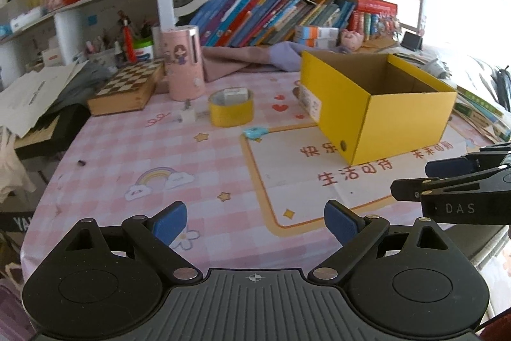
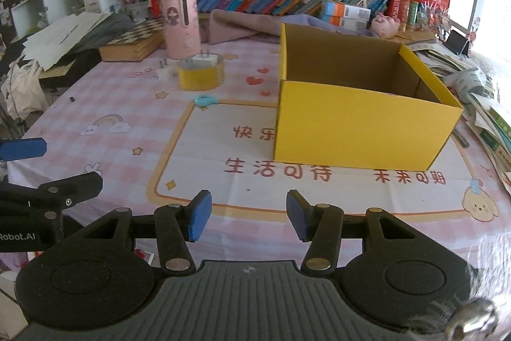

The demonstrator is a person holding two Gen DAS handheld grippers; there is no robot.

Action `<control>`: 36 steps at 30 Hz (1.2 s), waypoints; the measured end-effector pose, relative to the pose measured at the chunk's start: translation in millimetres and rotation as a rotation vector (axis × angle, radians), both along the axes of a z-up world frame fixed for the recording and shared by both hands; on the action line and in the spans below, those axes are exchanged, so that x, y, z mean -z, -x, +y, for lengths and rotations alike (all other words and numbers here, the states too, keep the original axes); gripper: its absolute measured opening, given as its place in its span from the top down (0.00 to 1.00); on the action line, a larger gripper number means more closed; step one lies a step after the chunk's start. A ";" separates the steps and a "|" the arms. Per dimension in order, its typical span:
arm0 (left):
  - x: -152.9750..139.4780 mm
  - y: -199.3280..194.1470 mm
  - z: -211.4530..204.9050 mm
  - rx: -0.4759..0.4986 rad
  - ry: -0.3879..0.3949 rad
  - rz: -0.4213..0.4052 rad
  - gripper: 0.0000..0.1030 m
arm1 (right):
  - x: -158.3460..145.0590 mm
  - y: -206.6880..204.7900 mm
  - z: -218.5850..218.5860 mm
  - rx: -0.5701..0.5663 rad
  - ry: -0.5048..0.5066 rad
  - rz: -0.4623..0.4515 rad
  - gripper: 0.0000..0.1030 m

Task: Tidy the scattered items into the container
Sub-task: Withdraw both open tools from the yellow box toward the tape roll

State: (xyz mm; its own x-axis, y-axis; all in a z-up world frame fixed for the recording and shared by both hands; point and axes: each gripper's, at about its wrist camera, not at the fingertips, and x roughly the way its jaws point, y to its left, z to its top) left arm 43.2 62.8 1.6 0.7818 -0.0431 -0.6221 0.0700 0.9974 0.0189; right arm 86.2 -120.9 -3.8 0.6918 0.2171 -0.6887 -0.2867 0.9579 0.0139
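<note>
The left gripper (image 1: pixel 255 227) hangs over the near part of the table (image 1: pixel 105 155) with its blue-padded fingers (image 1: pixel 171 222) spread wide and nothing between them. The right gripper (image 2: pixel 249 219) sits just beside it, its fingers (image 2: pixel 201 218) set noticeably narrower but still parted — empty too, touching nothing. Both point down toward the pink checked cloth, well short of any item.

Judging from that, the task stands at its opening step: an approach, with no item picked up yet and the yellow cardboard box (image 2: pixel 357 123) showing no items in the part of its inside that is visible (the near floor is hidden behind its front wall). The box stands open-topped on the right half of the table, nearer the right gripper.

The scattered things lie farther back and to the left: a roll of yellow tape (image 1: pixel 231 111) with a white charger plug (image 2: pixel 204 59) resting on top of it, a second small white plug (image 1: pixel 187 114) just beside the roll, a blue hair clip (image 1: pixel 254 132) near the box's left corner, and a tiny dark object (image 1: pixel 81 162) well apart at the left edge — too small to name.

The next move likely calls for one gripper to reach forward to the nearest item, probably the clip, straddle it, and close.
</note>
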 end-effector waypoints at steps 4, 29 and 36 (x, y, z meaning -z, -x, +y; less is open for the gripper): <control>-0.8 1.7 3.8 -0.005 -0.012 -0.001 0.08 | -0.4 -1.3 6.6 -0.013 -0.007 -0.001 0.51; -4.3 -41.2 32.6 -0.041 -0.042 -0.031 0.08 | 4.0 -43.2 49.7 -0.131 0.004 -0.025 0.51; -6.0 -85.0 48.0 -0.057 -0.078 -0.028 0.08 | 6.1 -89.4 73.1 -0.187 -0.008 -0.018 0.51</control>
